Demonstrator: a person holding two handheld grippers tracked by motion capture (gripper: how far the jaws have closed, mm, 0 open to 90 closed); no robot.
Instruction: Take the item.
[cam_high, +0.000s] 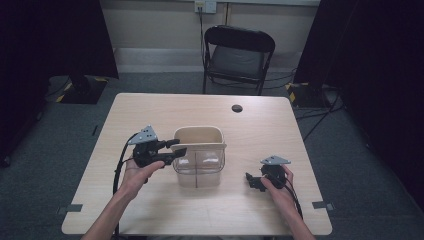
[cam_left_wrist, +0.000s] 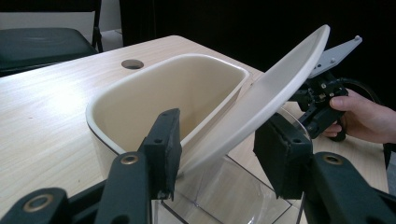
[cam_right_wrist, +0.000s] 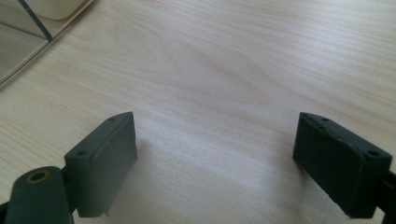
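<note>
From the high view, the left gripper (cam_high: 176, 148) reaches the left rim of a cream bin (cam_high: 199, 156) in the middle of the desk (cam_high: 150, 112). The right gripper (cam_high: 249, 180) rests apart.

In the left gripper view, the pads (cam_left_wrist: 164, 145) pinch the tilted lid (cam_left_wrist: 261, 100), which slants up to the right.

In the right gripper view, the jaws stand wide open, holding nothing.

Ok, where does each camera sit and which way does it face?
High view: above the person's side, looking forward and down on the table; forearms, left gripper, right gripper.
Left gripper view: on that gripper, facing the bin and tilted lid; own jaws, far right hand.
Right gripper view: facing down at the table; own open jaws.
Shared: high and left gripper views show the bin.
</note>
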